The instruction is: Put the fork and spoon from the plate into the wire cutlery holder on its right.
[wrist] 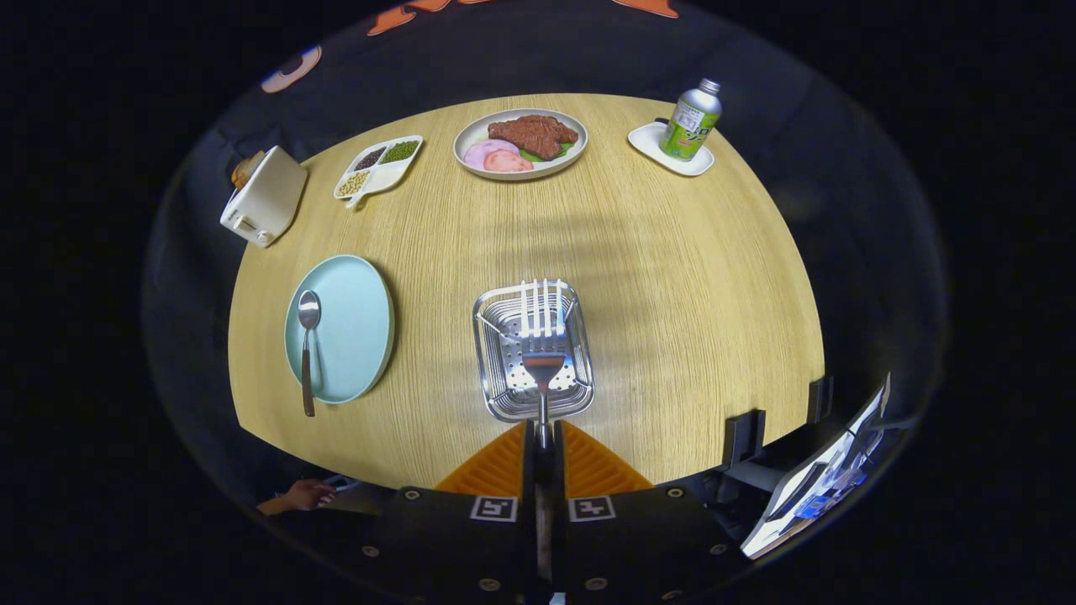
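The fork (542,336) handle's end is hidden between the gripper (542,437) fingers.

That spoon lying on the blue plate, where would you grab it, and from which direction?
Probably by the dark handle, from above. The spoon lies flat on the plate, bowl toward the far end, handle running back past the near rim. That overhanging end likely leaves room under it for a finger on each long side. The gripper is now shut on the fork, over the wire holder.
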